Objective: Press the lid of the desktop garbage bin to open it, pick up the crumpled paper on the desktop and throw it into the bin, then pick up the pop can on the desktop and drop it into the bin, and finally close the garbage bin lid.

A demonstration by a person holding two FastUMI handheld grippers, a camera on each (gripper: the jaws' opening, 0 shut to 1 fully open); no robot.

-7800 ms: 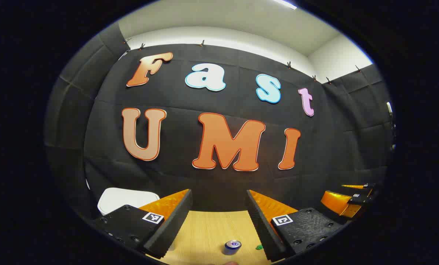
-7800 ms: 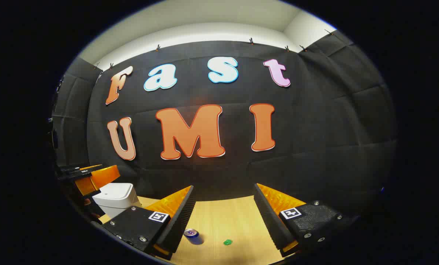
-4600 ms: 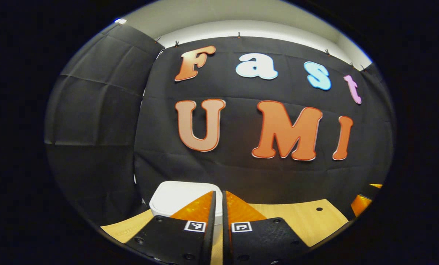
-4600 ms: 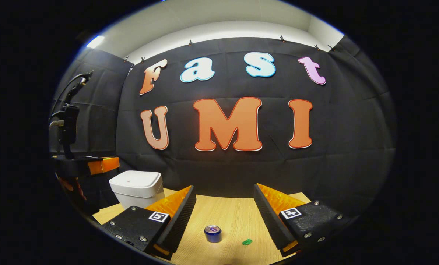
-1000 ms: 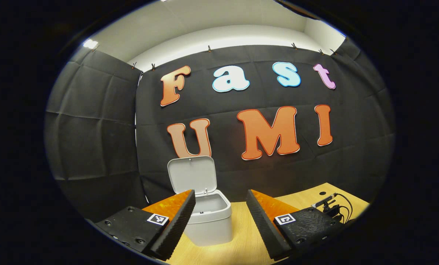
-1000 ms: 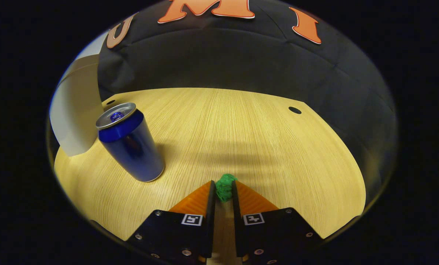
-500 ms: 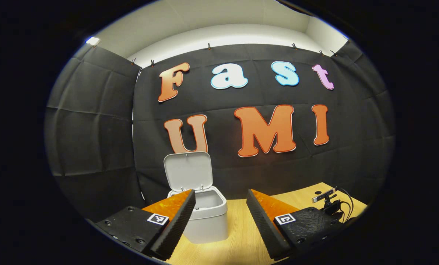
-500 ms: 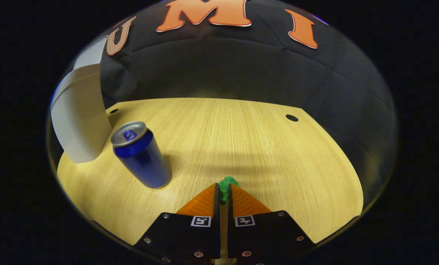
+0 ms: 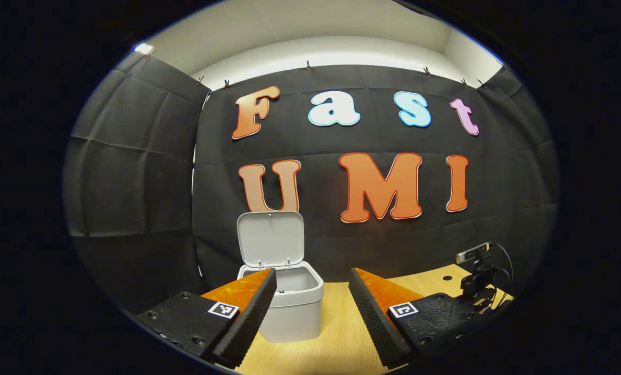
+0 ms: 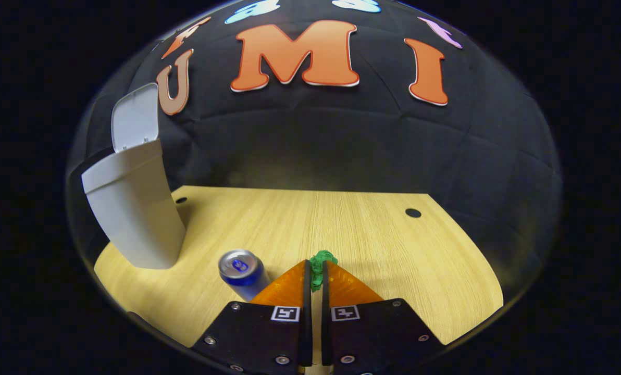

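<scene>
Near the desktop's (image 10: 394, 245) left edge the garbage bin (image 10: 133, 219) stands with its lid (image 10: 135, 117) up, the right gripper (image 10: 315, 278) is clamped on the crumpled paper (image 10: 321, 263) above the surface, the left gripper (image 9: 310, 307) is apart and empty, and the pop can (image 10: 240, 271) waits upright.

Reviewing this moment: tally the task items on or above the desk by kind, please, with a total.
Desktop garbage bin, lid up: 1
Blue pop can, standing on the desk: 1
Green crumpled paper, pinched in the right hand-held gripper: 1
Total: 3
</scene>
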